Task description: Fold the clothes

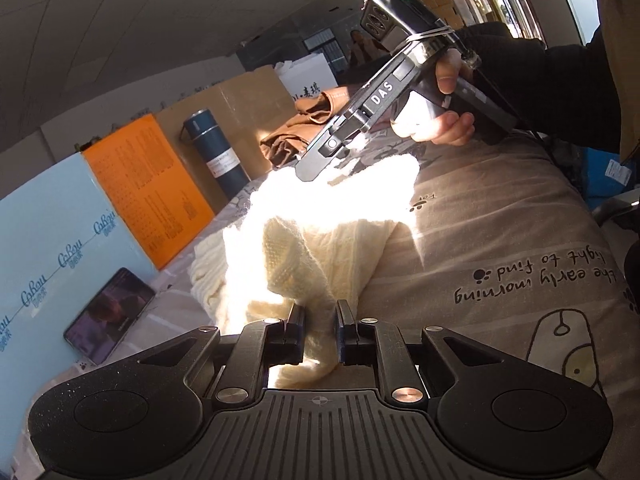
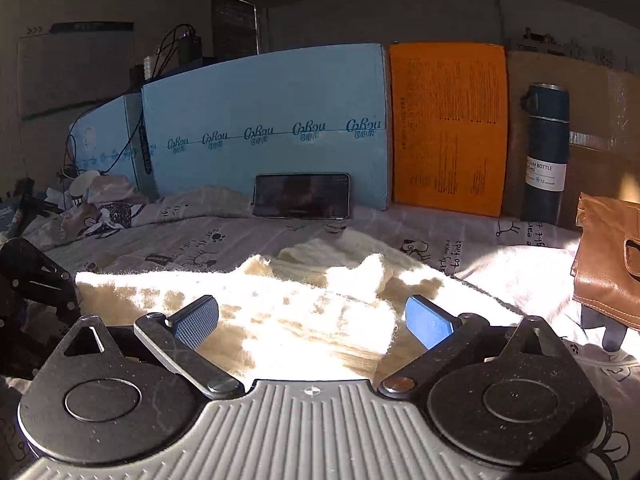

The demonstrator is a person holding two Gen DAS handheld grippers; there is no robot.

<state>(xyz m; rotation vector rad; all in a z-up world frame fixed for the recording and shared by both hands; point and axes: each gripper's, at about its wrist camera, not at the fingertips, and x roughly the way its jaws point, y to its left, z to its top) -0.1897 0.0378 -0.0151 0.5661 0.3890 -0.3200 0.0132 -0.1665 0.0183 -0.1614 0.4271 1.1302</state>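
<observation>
Left to right along the back of the bed [image 2: 520,264]: a light blue box [image 2: 264,120] stands upright, with a phone [image 2: 301,196] leaning on its lower face, screen outward. Just beside it stands an orange box [image 2: 448,128], then a dark blue vacuum bottle [image 2: 546,152], upright. A brown leather bag [image 2: 608,264] lies at the far right on the printed bedsheet.

The cream knit sweater [image 2: 288,304] lies crumpled across the middle of the bed. Its fabric is thick, with a ribbed and cable texture visible in the shaded folds. Strong sunlight washes out the upper surface, so detail there cannot be read. One portion is raised off the sheet into a draped fold.

The left gripper [image 1: 319,334] is narrow, its jaws clamped on that raised fold of the sweater [image 1: 304,256]; cloth hangs between the black fingers [image 1: 294,332].

The right gripper [image 2: 312,320] is spread wide, with the blue pads [image 2: 196,320] well apart and nothing between them. It sits low over the sunlit part of the sweater. In the left wrist view, the right gripper [image 1: 316,160] is angled down towards the far edge of the garment, held by the right hand [image 1: 444,120].
</observation>
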